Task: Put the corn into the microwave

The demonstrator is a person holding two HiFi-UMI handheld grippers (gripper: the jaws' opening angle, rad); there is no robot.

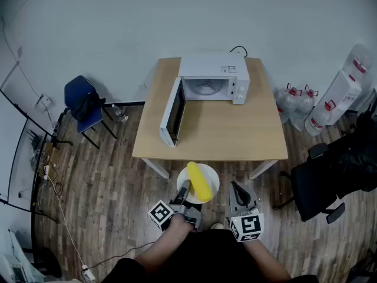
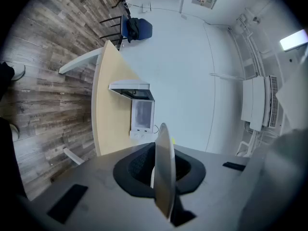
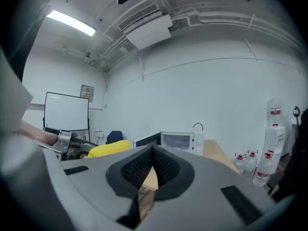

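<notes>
A yellow corn cob (image 1: 199, 181) lies on a white plate (image 1: 213, 175) that is held in the air just in front of the table's near edge. My left gripper (image 1: 184, 188) is shut on the plate's rim; in the left gripper view the plate (image 2: 163, 167) stands edge-on between the jaws. My right gripper (image 1: 235, 187) hovers beside the plate, shut with nothing in it. From the right gripper view the corn (image 3: 107, 149) shows at the left. The white microwave (image 1: 212, 78) stands at the table's far edge with its door (image 1: 172, 112) swung open to the left.
The wooden table (image 1: 235, 131) carries only the microwave. A blue chair (image 1: 85, 105) stands at the left by the wall. Water bottles (image 1: 297, 102) and a dispenser (image 1: 339, 96) stand at the right, with a black office chair (image 1: 330, 175) near the table's right corner.
</notes>
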